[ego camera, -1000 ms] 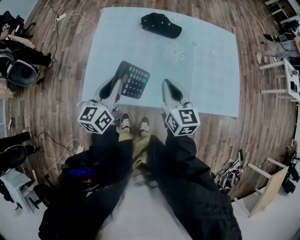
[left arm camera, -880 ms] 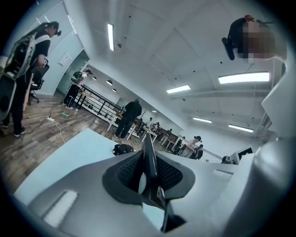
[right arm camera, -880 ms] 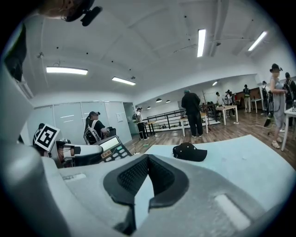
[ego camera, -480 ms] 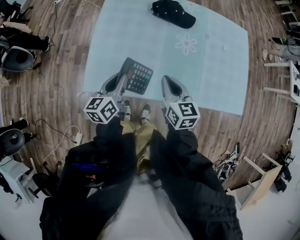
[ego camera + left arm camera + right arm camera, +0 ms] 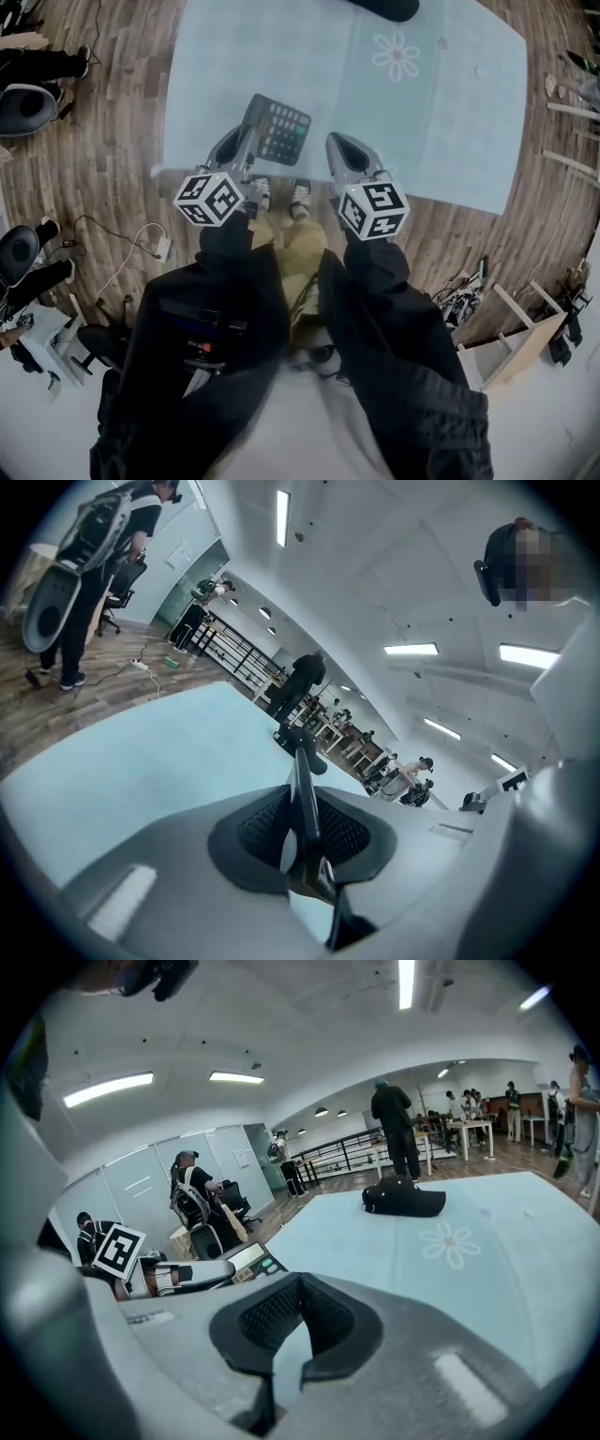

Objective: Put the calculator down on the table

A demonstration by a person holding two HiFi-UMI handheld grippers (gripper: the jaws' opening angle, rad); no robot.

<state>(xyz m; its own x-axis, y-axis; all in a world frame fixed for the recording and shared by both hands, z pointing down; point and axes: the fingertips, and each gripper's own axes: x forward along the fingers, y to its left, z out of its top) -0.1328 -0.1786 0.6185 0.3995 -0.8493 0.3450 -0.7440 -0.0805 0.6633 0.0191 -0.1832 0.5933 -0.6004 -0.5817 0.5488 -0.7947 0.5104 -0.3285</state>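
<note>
The dark calculator (image 5: 277, 129) with coloured keys hangs tilted over the near left part of the pale blue table (image 5: 422, 122). My left gripper (image 5: 246, 142) is shut on its near left edge. In the left gripper view the calculator (image 5: 302, 780) stands edge-on, pinched between the pads. I cannot tell whether it touches the table. My right gripper (image 5: 339, 150) is beside it to the right, shut with nothing in it. In the right gripper view its pads (image 5: 281, 1312) meet at the tips, and the calculator (image 5: 246, 1260) shows to the left.
A black cap (image 5: 403, 1201) lies at the table's far side, cut by the top edge (image 5: 384, 7) in the head view. A flower print (image 5: 396, 54) marks the tablecloth. People, chairs (image 5: 23, 108) and cables are on the wooden floor at left; wooden furniture (image 5: 511, 342) is at right.
Both grippers have come down toward the table's near edge, the left one carrying the calculator with it. The cap has slid toward the top of the head view.
</note>
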